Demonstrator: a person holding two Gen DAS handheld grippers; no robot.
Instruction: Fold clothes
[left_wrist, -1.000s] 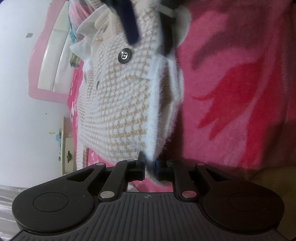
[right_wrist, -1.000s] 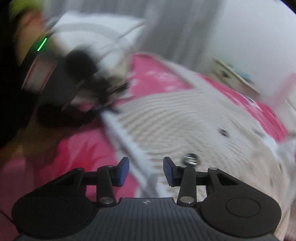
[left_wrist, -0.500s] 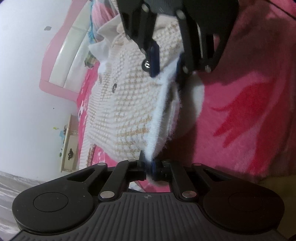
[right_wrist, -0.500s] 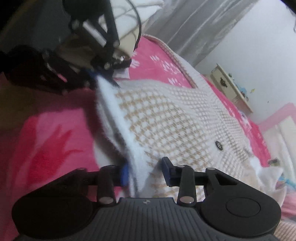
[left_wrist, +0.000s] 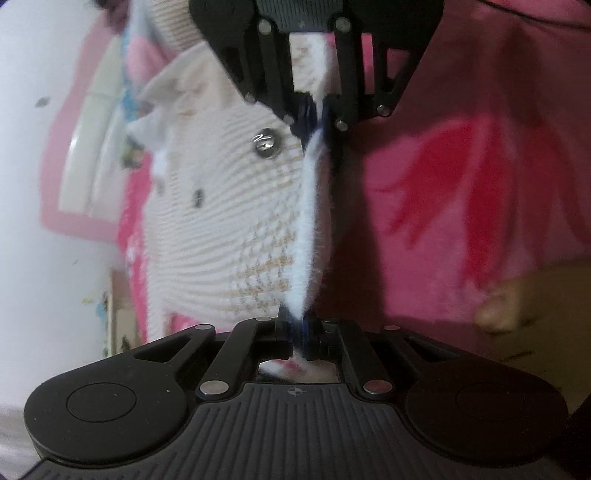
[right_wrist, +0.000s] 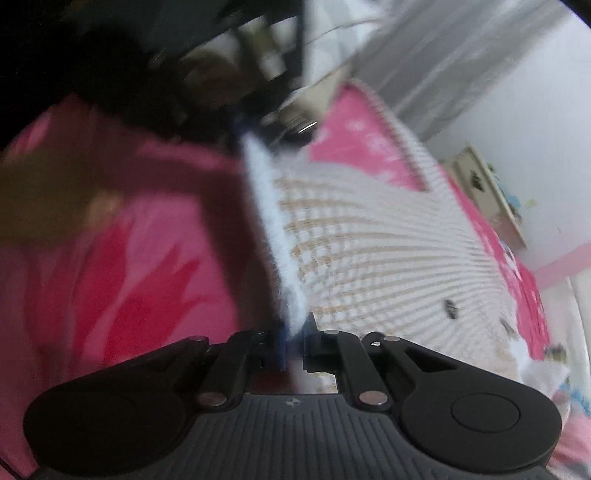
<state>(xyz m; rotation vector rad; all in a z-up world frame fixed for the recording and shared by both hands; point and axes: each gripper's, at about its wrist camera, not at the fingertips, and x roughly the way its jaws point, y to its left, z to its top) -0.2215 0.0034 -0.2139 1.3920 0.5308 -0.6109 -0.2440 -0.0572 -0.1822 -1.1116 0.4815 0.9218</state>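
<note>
A cream and tan houndstooth cardigan (left_wrist: 221, 221) with metal buttons and a fuzzy white hem lies on a pink bed. My left gripper (left_wrist: 295, 332) is shut on one end of the white hem (left_wrist: 306, 229). My right gripper (right_wrist: 293, 343) is shut on the other end of the same hem (right_wrist: 273, 229). In the left wrist view the right gripper (left_wrist: 314, 114) faces me across the stretched hem. The cardigan (right_wrist: 369, 240) spreads away to the right in the right wrist view. The hem is pulled taut between the two grippers.
A pink blanket with red patches (left_wrist: 461, 184) covers the bed under the cardigan. A pink and white headboard (left_wrist: 85, 158) stands by the white wall. A small cream bedside cabinet (right_wrist: 491, 195) stands beside the bed. Grey curtains (right_wrist: 443, 55) hang beyond.
My right gripper has closed on the white hem it was straddling. The hem is now stretched straight between both grippers. The left gripper has kept its grip.
</note>
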